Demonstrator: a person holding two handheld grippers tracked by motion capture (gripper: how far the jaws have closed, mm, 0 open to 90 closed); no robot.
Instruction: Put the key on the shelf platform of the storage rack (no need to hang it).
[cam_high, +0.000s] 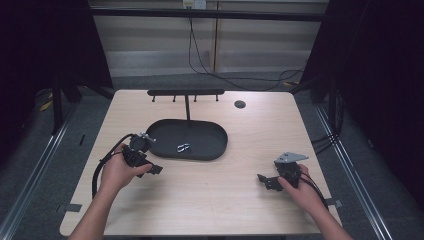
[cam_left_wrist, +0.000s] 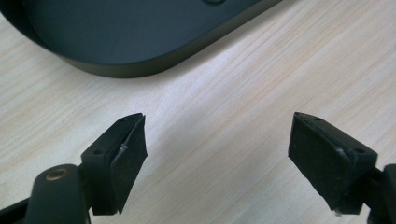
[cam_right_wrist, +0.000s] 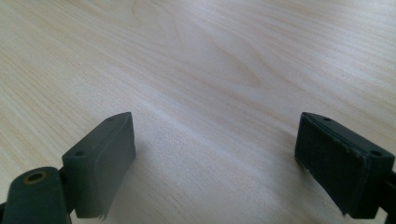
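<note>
A black oval tray (cam_high: 200, 150) lies in the middle of the wooden table, with a small silver metal piece (cam_high: 183, 147) on its floor. My left gripper (cam_high: 154, 170) rests on the table just off the tray's near left rim, held in a hand. Its jaws stand wide open over bare wood (cam_left_wrist: 217, 135), and the tray's dark wall (cam_left_wrist: 135, 65) curves just ahead. My right gripper (cam_high: 264, 181) sits near the table's front right, also held in a hand. It is open too (cam_right_wrist: 215, 140), with nothing but wood between the pads.
A black rack (cam_high: 185, 93) with several short pegs stands on a thin post behind the tray. A round dark hole (cam_high: 240, 104) marks the table's back right. Cables hang down behind the table. Black curtains and metal rails flank both sides.
</note>
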